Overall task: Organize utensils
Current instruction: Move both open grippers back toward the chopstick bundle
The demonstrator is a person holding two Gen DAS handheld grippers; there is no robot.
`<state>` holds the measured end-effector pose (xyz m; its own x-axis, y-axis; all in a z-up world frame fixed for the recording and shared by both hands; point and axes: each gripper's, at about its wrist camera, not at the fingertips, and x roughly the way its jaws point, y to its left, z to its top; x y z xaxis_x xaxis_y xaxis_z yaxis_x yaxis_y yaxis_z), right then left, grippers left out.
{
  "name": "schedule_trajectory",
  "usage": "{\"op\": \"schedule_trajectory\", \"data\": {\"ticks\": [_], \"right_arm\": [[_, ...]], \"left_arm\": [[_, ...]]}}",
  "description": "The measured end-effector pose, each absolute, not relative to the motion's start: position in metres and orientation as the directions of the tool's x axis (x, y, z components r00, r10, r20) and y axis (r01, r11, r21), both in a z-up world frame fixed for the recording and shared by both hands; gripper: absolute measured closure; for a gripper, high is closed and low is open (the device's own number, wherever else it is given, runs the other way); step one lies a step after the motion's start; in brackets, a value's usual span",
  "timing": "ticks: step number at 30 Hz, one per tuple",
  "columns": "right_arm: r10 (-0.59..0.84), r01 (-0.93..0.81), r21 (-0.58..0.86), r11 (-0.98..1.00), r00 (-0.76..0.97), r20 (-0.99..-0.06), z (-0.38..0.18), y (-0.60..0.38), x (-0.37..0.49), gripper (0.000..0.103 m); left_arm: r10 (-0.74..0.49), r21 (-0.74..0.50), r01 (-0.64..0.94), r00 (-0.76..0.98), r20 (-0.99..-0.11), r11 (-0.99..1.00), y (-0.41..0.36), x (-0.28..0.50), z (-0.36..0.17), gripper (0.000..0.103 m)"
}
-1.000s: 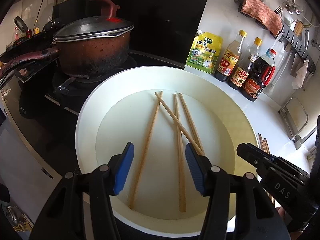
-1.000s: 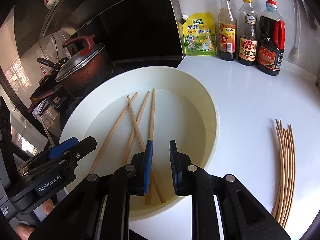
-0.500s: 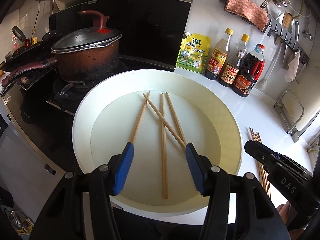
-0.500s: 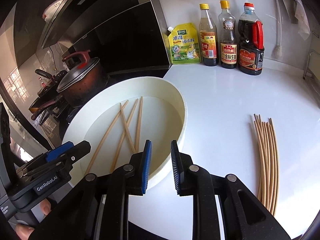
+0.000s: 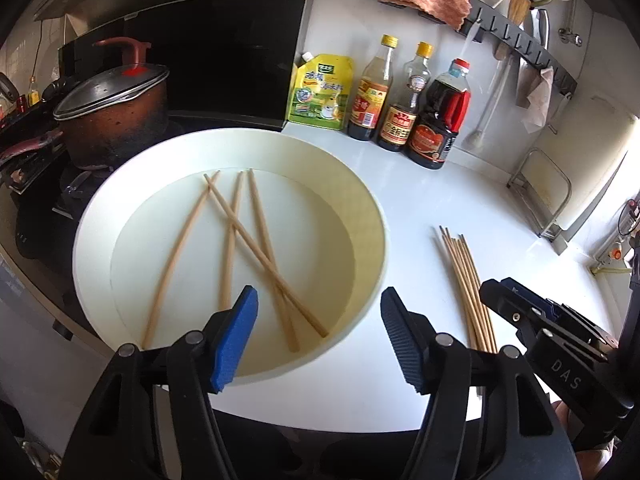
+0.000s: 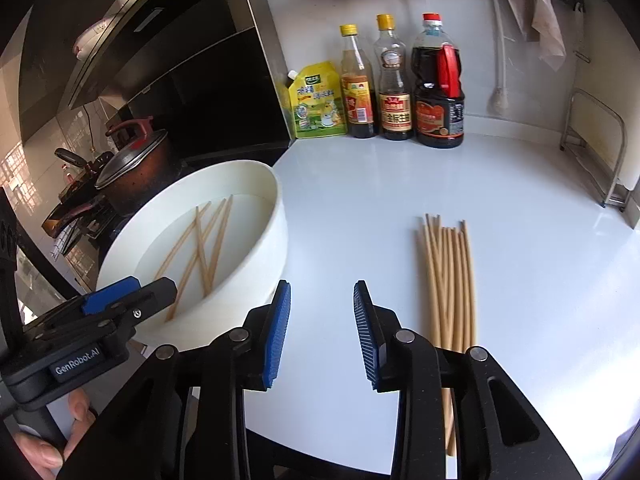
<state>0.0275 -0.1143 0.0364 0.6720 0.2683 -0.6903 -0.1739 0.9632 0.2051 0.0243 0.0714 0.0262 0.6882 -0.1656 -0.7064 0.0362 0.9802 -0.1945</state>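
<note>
A round white basin point(image 5: 366, 200) point(image 6: 276, 240) stands at the counter's left and holds several loose wooden chopsticks point(image 5: 232, 240) point(image 6: 202, 246), some crossed over one another. To its right, a bundle of chopsticks point(image 5: 466, 280) point(image 6: 448, 272) lies side by side on the white counter. My left gripper point(image 5: 318, 336) hovers over the basin's near right rim; its jaws are opening and nothing is between them. Over bare counter between basin and bundle, my right gripper point(image 6: 322, 332) is also opening, with nothing between its blue pads.
A lidded brown pot point(image 5: 112, 116) sits on the black stove at the left. A yellow-green pouch point(image 6: 318, 102) and three sauce bottles point(image 6: 400, 84) line the back wall. A metal rack point(image 6: 596, 152) stands at the far right, and a hook rail point(image 5: 520, 36) holds cloths.
Both grippers have shifted right, away from over the basin toward the counter, and both have spread wider. The chopstick bundle has come into fuller view. The chopsticks in the basin have not moved.
</note>
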Motion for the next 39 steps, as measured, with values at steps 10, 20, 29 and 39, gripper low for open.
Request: {"op": "schedule_trajectory", "data": {"ticks": [10, 20, 29, 39], "right_arm": [[0.155, -0.041, 0.172, 0.984, 0.672, -0.724, 0.012, -0.184, 0.001, 0.066], [0.102, -0.001, 0.131, 0.991, 0.634, -0.766, -0.015, -0.217, 0.012, 0.065], [0.099, -0.017, 0.110, 0.994, 0.593, -0.799, -0.035, -0.214, 0.040, 0.065], [0.051, 0.000, 0.061, 0.998, 0.558, -0.828, -0.048, -0.217, 0.059, 0.065]], "left_arm": [[-0.230, -0.186, 0.137, 0.645, -0.729, 0.973, 0.016, 0.015, 0.014, 0.033], [-0.249, -0.176, 0.178, 0.607, -0.754, 0.968, -0.023, 0.018, -0.002, 0.029], [-0.246, -0.166, 0.190, 0.568, -0.785, 0.968, -0.037, 0.026, -0.019, 0.029], [-0.249, -0.176, 0.185, 0.542, -0.802, 0.967, -0.043, 0.035, -0.029, 0.029]]}}
